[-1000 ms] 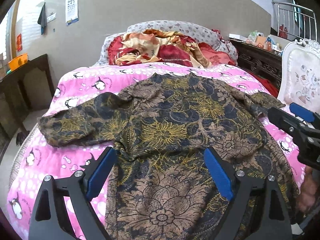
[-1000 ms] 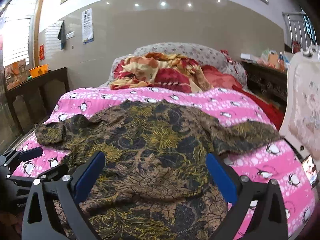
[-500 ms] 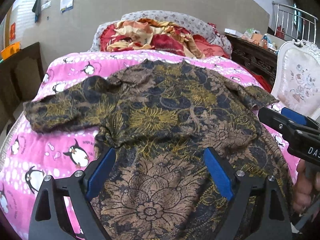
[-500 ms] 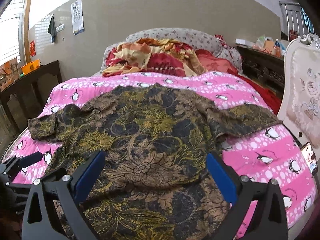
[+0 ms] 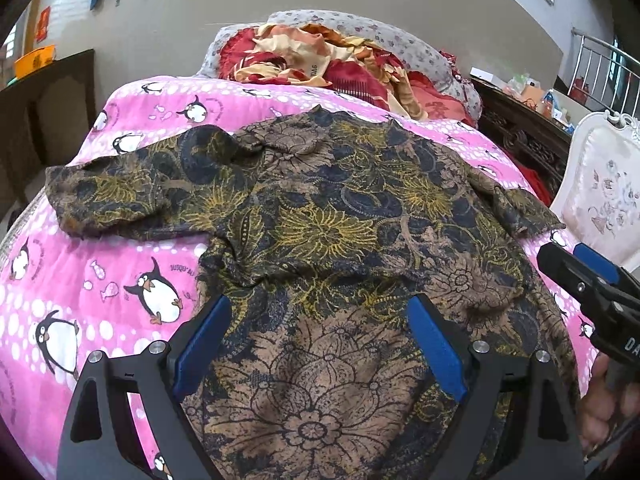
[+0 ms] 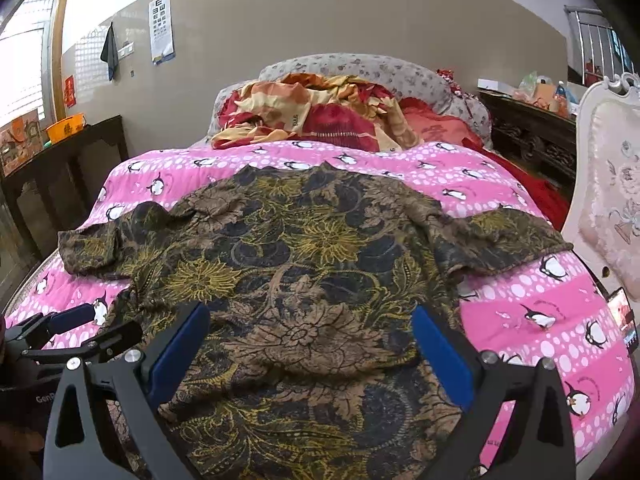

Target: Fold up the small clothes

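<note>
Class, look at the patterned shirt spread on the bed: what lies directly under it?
The shirt lies on a pink penguin quilt, which shows all round its sleeves and collar. Whatever is beneath the shirt's middle is covered and cannot be seen.

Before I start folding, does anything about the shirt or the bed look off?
The shirt lies spread on the pink quilt, but not flat: its left sleeve is bunched and curled at the cuff, and wrinkles cross the lower body. Nothing looks torn or spilled. Both grippers, left and right, are open.
</note>
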`<state>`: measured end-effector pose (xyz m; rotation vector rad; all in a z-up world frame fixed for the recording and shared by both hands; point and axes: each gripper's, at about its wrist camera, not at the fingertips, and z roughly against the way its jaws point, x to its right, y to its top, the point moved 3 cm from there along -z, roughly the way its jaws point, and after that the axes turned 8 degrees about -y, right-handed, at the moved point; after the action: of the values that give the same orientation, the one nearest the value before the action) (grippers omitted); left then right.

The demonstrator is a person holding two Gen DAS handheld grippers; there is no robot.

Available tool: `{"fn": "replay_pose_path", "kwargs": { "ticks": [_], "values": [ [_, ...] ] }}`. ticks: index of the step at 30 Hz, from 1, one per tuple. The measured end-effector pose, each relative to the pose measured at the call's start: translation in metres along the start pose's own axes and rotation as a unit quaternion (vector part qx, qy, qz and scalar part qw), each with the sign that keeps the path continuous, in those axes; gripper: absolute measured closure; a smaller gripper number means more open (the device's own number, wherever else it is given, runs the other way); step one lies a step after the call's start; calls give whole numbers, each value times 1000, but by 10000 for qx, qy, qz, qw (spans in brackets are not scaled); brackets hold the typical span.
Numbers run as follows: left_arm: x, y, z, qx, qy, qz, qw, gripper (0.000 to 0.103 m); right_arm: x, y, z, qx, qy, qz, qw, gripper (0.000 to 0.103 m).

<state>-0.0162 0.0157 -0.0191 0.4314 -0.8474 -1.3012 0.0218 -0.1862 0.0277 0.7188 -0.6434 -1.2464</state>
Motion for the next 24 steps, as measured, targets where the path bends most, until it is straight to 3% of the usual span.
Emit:
{"fn": "replay_pose_path", "kwargs": {
  "ticks": [12, 16, 24],
  "values": [
    [-7, 1, 15, 119, 71, 207, 9997, 30, -12, 3, 19, 423, 226, 61, 9988, 0],
    [-2, 4, 13, 147, 83, 66, 9998, 30, -6, 1, 14, 128, 371, -141, 9991, 0],
    [-10, 18, -10, 59, 217, 80, 9997, 30, 5, -2, -2, -104, 43, -50, 9999, 0]
  ]
}}
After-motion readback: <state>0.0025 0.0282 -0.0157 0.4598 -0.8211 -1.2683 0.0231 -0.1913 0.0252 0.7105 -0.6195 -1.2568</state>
